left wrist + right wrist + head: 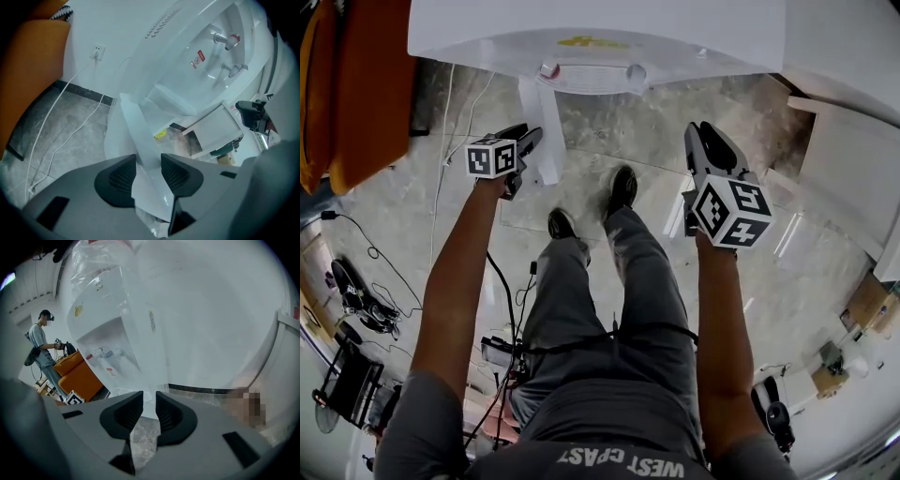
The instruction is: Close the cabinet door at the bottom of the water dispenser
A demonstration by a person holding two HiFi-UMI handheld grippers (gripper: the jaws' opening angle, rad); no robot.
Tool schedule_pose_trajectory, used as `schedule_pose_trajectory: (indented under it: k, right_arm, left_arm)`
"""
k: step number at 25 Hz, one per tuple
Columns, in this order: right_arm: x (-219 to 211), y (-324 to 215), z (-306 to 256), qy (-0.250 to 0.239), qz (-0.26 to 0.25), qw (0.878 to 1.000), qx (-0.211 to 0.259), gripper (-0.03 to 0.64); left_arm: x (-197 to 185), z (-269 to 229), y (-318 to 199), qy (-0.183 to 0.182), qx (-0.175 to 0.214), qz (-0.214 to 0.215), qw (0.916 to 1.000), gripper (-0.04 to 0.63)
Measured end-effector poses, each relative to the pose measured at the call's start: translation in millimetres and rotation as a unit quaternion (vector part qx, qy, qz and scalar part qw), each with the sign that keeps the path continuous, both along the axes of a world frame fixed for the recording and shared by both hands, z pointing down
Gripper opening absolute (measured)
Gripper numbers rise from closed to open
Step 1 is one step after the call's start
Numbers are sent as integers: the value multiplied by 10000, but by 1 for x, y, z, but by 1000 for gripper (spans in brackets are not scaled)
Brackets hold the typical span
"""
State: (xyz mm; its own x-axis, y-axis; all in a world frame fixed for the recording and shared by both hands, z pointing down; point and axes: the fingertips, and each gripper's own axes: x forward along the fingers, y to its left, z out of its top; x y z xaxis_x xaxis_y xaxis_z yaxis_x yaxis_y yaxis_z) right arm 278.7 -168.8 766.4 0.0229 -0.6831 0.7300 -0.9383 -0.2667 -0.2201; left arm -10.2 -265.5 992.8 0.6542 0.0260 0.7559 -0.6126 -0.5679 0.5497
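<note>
Left hand-held gripper [148, 161] sits closest: jaws spread wide, w/ an edge of the white cabinet door [136, 124] running btwn them. Can't tell if either pad touches it, and no squeeze is visible. Door stands open at the bottom of the water dispenser [187, 65], sticking out toward the person, w/ the lower compartment exposed behind it. Higher on the dispenser front, a red tap [230, 39] & a second tap [236, 69] sit in the recess. Right hand-held gripper [149, 401] is released & empty, jaws a narrow gap apart, facing the dispenser & well apart from the door. Head view: person's black shoes [623, 187] on the grey stone floor [675, 122], btwn the two grippers. Wall socket [97, 50] is left of the dispenser, w/ an orange sofa [33, 70] further left.
</note>
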Motion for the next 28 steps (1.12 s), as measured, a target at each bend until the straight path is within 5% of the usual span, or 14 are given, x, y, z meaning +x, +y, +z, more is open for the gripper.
schedule_pose_trajectory:
  k: [18, 28]
  right_arm:
    - [22, 12, 9, -7, 228, 9997, -76, 103]
    - [40, 18, 13, 14, 279, 9996, -106, 103]
  left_arm:
    - [95, 4, 5, 321, 334, 509, 9976, 135]
    - [131, 1, -19, 412, 553, 276, 9972, 119]
